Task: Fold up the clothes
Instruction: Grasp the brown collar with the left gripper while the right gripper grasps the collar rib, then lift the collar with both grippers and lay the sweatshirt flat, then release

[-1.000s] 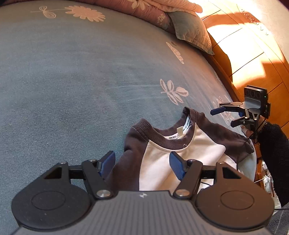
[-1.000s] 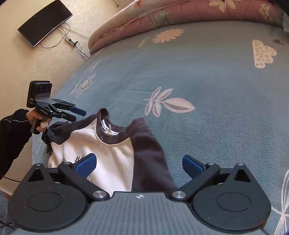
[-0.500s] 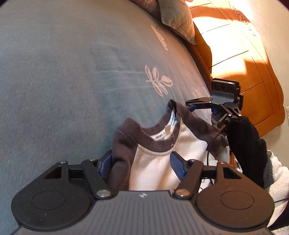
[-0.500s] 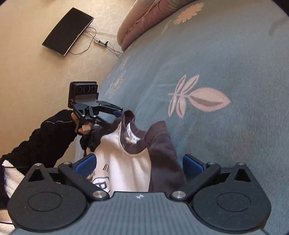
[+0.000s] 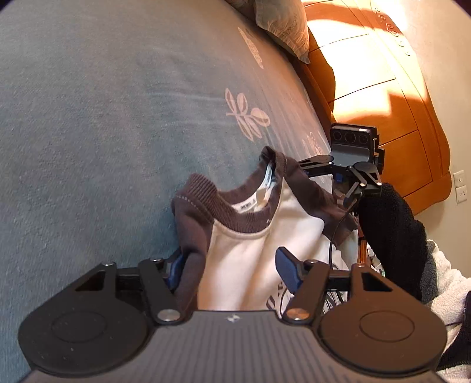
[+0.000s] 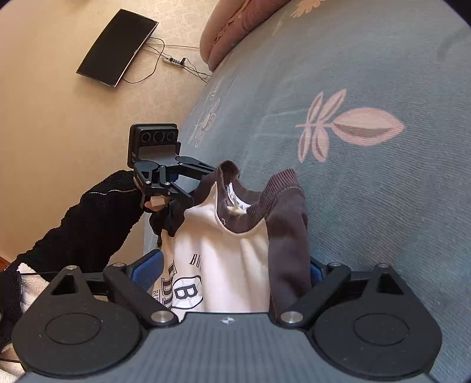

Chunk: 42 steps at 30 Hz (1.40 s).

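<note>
A white sweatshirt (image 5: 244,250) (image 6: 223,253) with dark brown sleeves and collar lies collar-up at the near edge of the teal bedspread (image 5: 117,117). My left gripper (image 5: 232,269) (image 6: 200,187) straddles one brown shoulder; its jaws are closing, and only the left pad touches cloth. My right gripper (image 6: 232,271) (image 5: 321,182) straddles the other shoulder, jaws wide and closing, with its right pad partly hidden behind the sleeve. A hand in a black sleeve (image 6: 88,218) (image 5: 391,227) holds each tool.
A patterned pillow (image 5: 282,29) and a wooden headboard (image 5: 382,97) stand at the bed's far end. A pink quilt (image 6: 235,26) lies along the other side. On the floor are a dark flat screen (image 6: 117,47) and a power strip (image 6: 173,60).
Both grippers have tipped downward and closed in on the sweatshirt's shoulders. Cloth now sits between each pair of fingers, and both pairs of jaws have narrowed a little.
</note>
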### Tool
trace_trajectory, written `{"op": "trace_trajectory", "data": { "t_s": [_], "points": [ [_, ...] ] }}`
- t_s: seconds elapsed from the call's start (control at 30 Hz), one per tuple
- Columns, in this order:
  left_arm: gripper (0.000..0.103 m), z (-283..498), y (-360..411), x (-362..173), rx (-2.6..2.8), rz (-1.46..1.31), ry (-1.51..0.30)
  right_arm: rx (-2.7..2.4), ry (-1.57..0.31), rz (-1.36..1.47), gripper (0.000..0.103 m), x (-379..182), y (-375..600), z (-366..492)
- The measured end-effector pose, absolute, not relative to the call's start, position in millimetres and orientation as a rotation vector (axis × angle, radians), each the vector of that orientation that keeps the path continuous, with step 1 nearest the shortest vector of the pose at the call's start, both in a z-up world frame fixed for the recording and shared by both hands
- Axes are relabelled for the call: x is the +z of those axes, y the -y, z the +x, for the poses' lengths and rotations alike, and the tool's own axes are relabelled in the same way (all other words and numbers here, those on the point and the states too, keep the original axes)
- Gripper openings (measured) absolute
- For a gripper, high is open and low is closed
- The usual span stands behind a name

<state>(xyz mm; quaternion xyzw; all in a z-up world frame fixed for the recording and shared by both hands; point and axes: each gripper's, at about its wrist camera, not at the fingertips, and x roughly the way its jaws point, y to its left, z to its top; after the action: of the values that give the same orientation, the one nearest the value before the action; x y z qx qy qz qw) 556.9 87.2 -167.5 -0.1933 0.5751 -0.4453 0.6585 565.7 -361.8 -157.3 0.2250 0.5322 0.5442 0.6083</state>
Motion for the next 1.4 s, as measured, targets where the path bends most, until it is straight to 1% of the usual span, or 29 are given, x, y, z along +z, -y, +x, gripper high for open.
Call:
{"op": "trace_trajectory", "data": {
  "t_s": [0.03, 0.1, 0.13, 0.17, 0.2, 0.23, 0.27, 0.3, 0.33, 0.47, 0.5, 0.53, 0.57, 0.73, 0.8, 0.93, 1.03, 1.1, 1.17, 1.2, 1.27, 1.3, 1.33, 1.37, 1.4],
  "points": [
    [0.056, 552, -93, -169, -1.007, -0.437, -1.314, 1.259, -1.236, 0.509, 0.092, -157, 366, 562],
    [0.051, 553, -94, -171, -1.003, -0.431, -1.317, 1.264, -1.241, 0.475, 0.091, -157, 366, 558],
    [0.047, 556, -90, -172, -1.005, -0.421, -1.316, 1.249, -1.248, 0.459, 0.085, -158, 361, 561],
    [0.045, 559, -86, -172, -1.009, -0.403, -1.312, 1.229, -1.255, 0.442, 0.072, -159, 356, 566],
    [0.043, 561, -82, -171, -1.016, -0.380, -1.307, 1.205, -1.264, 0.429, 0.062, -161, 352, 571],
    [0.039, 562, -80, -171, -1.014, -0.360, -1.303, 1.167, -1.278, 0.400, 0.031, -165, 349, 575],
    [0.034, 561, -81, -171, -0.997, -0.346, -1.298, 1.134, -1.291, 0.383, 0.004, -171, 349, 577],
    [0.019, 559, -83, -172, -0.972, -0.335, -1.291, 1.127, -1.282, 0.392, 0.004, -175, 351, 576],
    [0.012, 557, -85, -172, -0.946, -0.324, -1.284, 1.130, -1.254, 0.405, 0.004, -176, 354, 573],
    [0.011, 541, -83, -164, -0.888, -0.278, -1.204, 1.072, -1.142, 0.344, 0.004, -167, 353, 551],
    [0.010, 537, -80, -159, -0.872, -0.250, -1.184, 1.049, -1.113, 0.308, 0.005, -162, 350, 544],
    [0.007, 533, -77, -153, -0.855, -0.223, -1.165, 1.031, -1.083, 0.265, 0.006, -156, 346, 537],
    [0.007, 531, -75, -148, -0.840, -0.198, -1.146, 1.015, -1.053, 0.215, 0.008, -149, 342, 529],
    [0.007, 537, -70, -113, -0.765, -0.097, -1.040, 0.942, -0.942, 0.052, 0.008, -116, 331, 518],
    [0.005, 546, -63, -101, -0.703, -0.044, -0.999, 0.898, -0.887, 0.007, 0.008, -101, 330, 522],
    [0.005, 575, -47, -88, -0.615, -0.013, -0.934, 0.764, -0.810, -0.036, 0.008, -80, 327, 545],
    [0.005, 596, -30, -99, -0.562, 0.014, -0.942, 0.659, -0.815, -0.042, 0.008, -85, 321, 572],
    [0.005, 604, -19, -118, -0.521, 0.060, -0.975, 0.623, -0.830, -0.026, 0.008, -100, 319, 580],
    [0.006, 603, -11, -139, -0.500, 0.101, -0.990, 0.598, -0.846, -0.002, 0.011, -117, 318, 586],
    [0.007, 600, -11, -140, -0.500, 0.099, -0.962, 0.586, -0.855, 0.009, 0.011, -125, 317, 589],
    [0.008, 601, -15, -139, -0.487, 0.063, -0.966, 0.562, -0.870, 0.060, 0.013, -139, 320, 594],
    [0.012, 601, -16, -138, -0.476, 0.049, -0.972, 0.555, -0.872, 0.093, 0.013, -139, 323, 595],
    [0.014, 600, -15, -135, -0.464, 0.053, -0.977, 0.548, -0.872, 0.105, 0.013, -139, 324, 594],
    [0.015, 597, -13, -132, -0.448, 0.083, -0.982, 0.537, -0.869, 0.102, 0.019, -136, 323, 591],
    [0.022, 594, -10, -127, -0.429, 0.128, -0.986, 0.522, -0.866, 0.087, 0.026, -132, 321, 587]
  ]
}}
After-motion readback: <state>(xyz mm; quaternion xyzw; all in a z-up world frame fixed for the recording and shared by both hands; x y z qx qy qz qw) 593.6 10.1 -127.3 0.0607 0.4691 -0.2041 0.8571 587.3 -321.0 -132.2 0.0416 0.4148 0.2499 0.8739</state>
